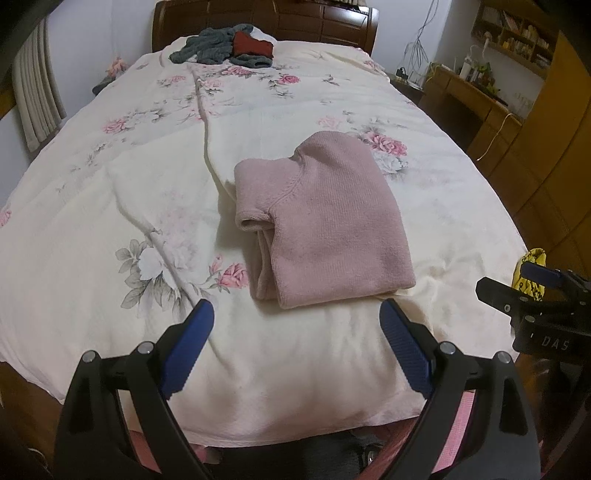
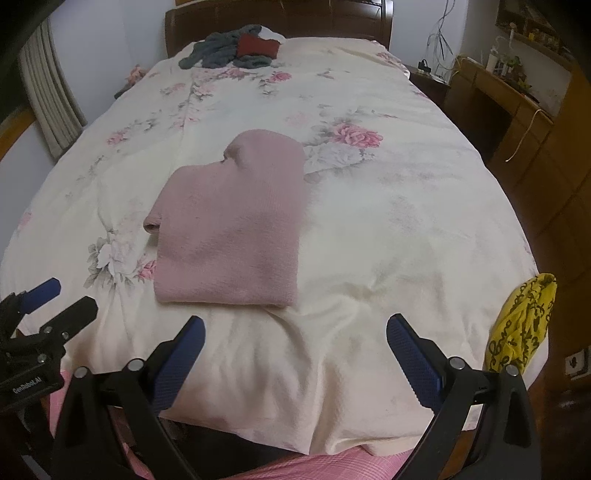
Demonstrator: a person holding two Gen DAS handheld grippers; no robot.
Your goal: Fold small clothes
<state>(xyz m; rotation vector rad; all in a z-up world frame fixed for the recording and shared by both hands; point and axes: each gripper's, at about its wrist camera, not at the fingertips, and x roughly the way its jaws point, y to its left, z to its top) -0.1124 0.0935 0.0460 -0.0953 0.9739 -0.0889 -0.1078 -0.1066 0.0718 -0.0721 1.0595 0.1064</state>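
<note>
Pink sweater [image 1: 325,218] looks pretty much folded, sitting mid-bed toward the near edge. Both my hand-held grippers, left [image 1: 297,347] and right [image 2: 295,363], hang over that near edge with jaws spread wide, holding nothing. My guess is this one's done and next I reach for the grey and red pile [image 1: 225,46] up by the headboard [image 1: 266,16], or the yellow cloth [image 2: 524,328] at the near right corner. Floral bedspread [image 1: 110,206] is a bit wrinkly, wooden desk [image 1: 476,99] along the right wall
</note>
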